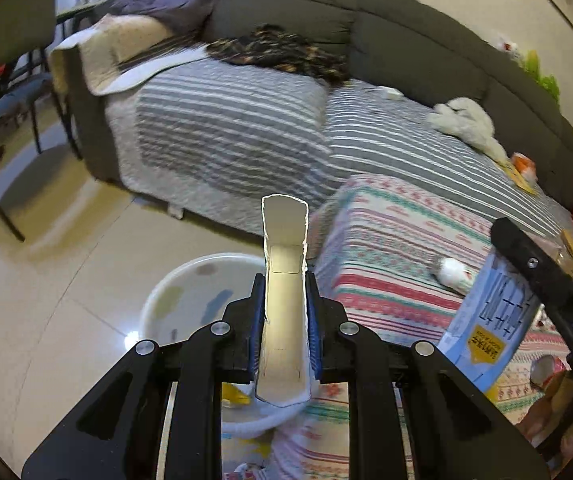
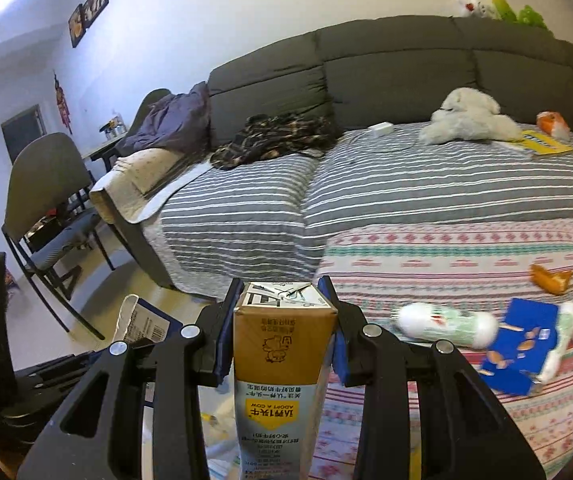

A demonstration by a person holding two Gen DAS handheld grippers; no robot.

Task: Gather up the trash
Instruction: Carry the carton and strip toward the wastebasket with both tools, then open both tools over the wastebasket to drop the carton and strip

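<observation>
We have the left gripper (image 1: pixel 285 320) jaws clamped on a flattened white carton strip (image 1: pixel 285 280), right gripper (image 2: pixel 282 332) on the yellow-and-blue milk carton (image 2: pixel 282 360); round white bin (image 1: pixel 198 296) sits below-left of the strip.

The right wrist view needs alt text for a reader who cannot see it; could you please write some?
The right tongs grip an upside-down milk carton above a patterned cloth scattered with trash: a blue packet, a white wrapper and orange peel. Behind is a grey sofa with striped covers.
</observation>
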